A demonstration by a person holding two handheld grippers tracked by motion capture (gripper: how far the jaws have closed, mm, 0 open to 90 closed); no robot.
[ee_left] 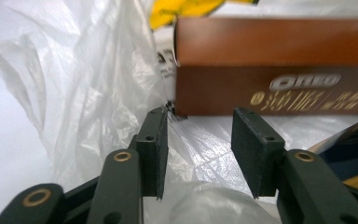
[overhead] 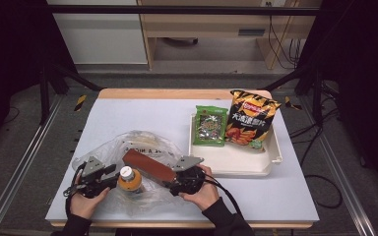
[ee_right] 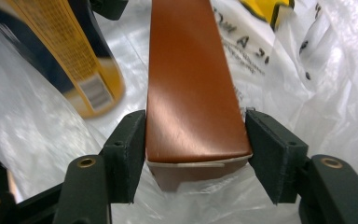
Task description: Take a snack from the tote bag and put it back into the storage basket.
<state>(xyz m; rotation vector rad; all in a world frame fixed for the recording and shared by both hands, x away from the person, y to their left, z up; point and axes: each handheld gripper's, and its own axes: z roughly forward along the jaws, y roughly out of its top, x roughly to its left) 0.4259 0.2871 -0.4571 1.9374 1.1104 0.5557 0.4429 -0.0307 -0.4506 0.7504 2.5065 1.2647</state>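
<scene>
Here, a long brown Oreo box lies near the front edge of the tabletop, on top of a crumpled clear plastic bag. Its long axis runs diagonally, from its far-left end down towards the front right. The right gripper has its jaws clamped on the box's near right end; in the right gripper view the box stretches straight away between the two black pads, touching both.

The left gripper sits at the front left of the bag, jaws apart. In the left gripper view they frame bag plastic, with the box's printed long side lying crosswise just beyond the jaw tips; whether the pads pinch the plastic is hard to tell. A bottle with a white cap and orange label stands between the two grippers, just beside the box. In the right gripper view the bottle is blurred and cut off at the top.

A white tray lies on the right half of the tabletop, holding a green packet and a black and orange crisp bag along its far side. The bag's near fold is hidden behind the hands. Bare tabletop lies along the left edge and far-left corner.
</scene>
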